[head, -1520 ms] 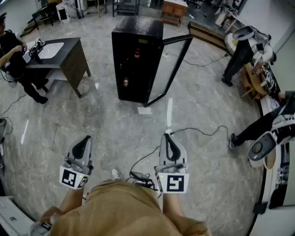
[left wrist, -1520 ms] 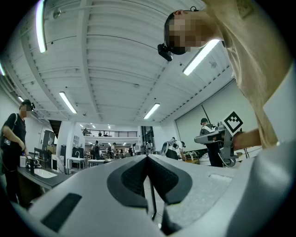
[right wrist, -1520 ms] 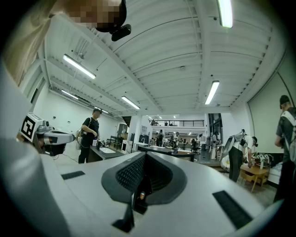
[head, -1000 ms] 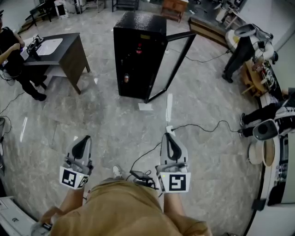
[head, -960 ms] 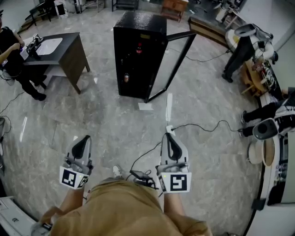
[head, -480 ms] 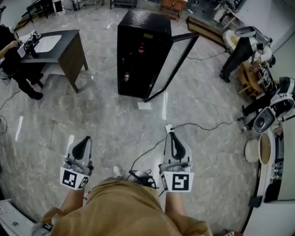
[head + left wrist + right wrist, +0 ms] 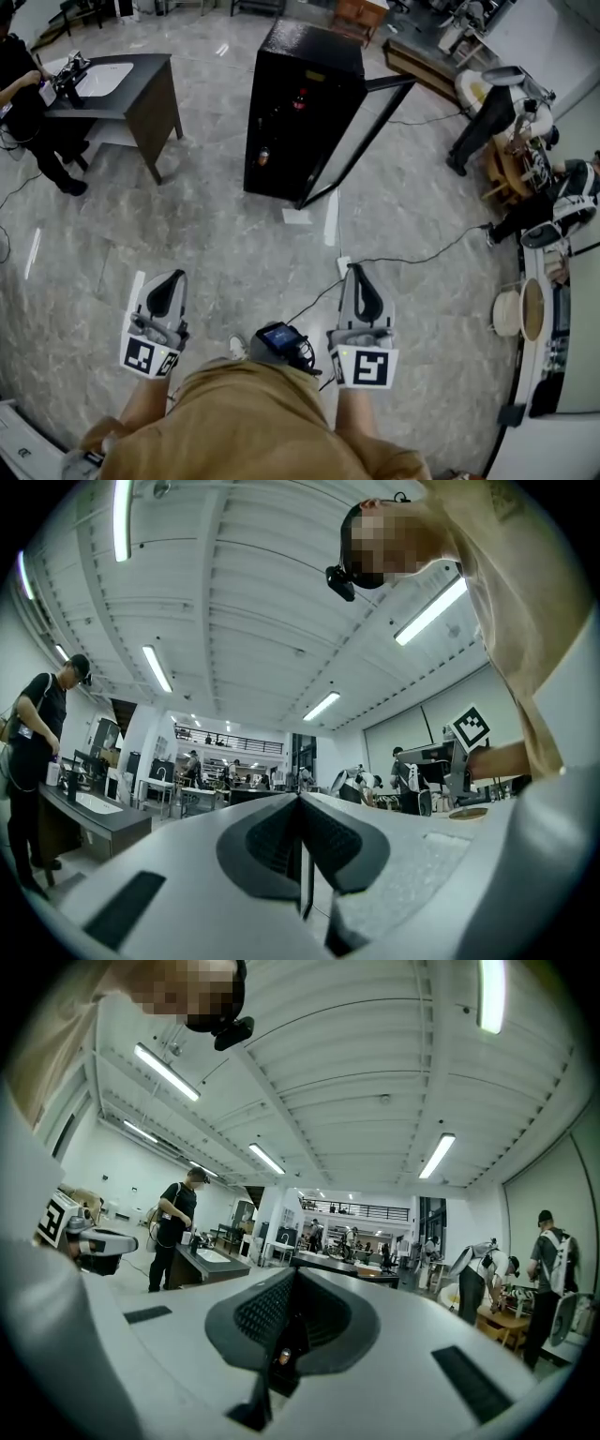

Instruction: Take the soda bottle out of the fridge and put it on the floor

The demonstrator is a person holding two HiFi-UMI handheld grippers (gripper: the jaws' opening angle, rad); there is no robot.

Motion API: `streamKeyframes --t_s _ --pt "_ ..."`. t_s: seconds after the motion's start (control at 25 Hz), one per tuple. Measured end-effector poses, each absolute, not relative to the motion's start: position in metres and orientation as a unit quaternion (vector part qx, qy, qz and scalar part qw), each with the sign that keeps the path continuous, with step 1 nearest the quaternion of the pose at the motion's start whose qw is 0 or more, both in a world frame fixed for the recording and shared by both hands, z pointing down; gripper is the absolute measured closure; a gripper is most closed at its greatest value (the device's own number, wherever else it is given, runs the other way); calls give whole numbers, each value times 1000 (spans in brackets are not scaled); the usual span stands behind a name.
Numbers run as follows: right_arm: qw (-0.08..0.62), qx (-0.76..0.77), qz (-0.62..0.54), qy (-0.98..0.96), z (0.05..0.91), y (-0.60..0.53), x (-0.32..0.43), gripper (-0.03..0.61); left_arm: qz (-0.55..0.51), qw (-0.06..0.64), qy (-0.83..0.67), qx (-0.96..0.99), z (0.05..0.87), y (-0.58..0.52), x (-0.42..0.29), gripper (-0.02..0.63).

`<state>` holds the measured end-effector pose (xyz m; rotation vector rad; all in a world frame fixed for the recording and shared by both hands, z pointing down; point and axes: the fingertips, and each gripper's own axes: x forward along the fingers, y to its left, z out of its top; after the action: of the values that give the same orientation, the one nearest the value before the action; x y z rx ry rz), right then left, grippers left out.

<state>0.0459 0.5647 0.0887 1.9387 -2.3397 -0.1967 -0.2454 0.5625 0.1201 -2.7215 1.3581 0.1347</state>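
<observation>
The black fridge [image 7: 302, 112] stands on the floor ahead with its glass door [image 7: 359, 133] swung open to the right. Inside, a dark bottle with a red top [image 7: 301, 97] shows on an upper shelf and a smaller orange-brown item [image 7: 264, 156] sits lower down. Both grippers are held low near the person's waist, far short of the fridge. My left gripper [image 7: 173, 275] [image 7: 300, 799] has its jaws together with nothing in them. My right gripper [image 7: 357, 269] [image 7: 293, 1274] is shut and empty too.
A dark desk with a white sink [image 7: 139, 86] stands at the left, with a person [image 7: 26, 89] beside it. A cable [image 7: 412, 255] runs over the marble floor, and a white sheet [image 7: 297, 216] lies by the fridge door. People [image 7: 487, 117] work at the right.
The person has walked toward the fridge, which now looks larger and sits further right in the head view. Both grippers stay shut and empty at the waist.
</observation>
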Motion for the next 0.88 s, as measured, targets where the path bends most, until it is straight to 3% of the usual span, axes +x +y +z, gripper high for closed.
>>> streamKeyframes --t_s 0.56,0.88 --pt "30 624 -46 -779 114 481 53 577 29 57 453 -889 132 492 -232 612" --pt "-1 608 -39 -793 110 372 91 577 19 51 458 -887 137 401 -174 612"
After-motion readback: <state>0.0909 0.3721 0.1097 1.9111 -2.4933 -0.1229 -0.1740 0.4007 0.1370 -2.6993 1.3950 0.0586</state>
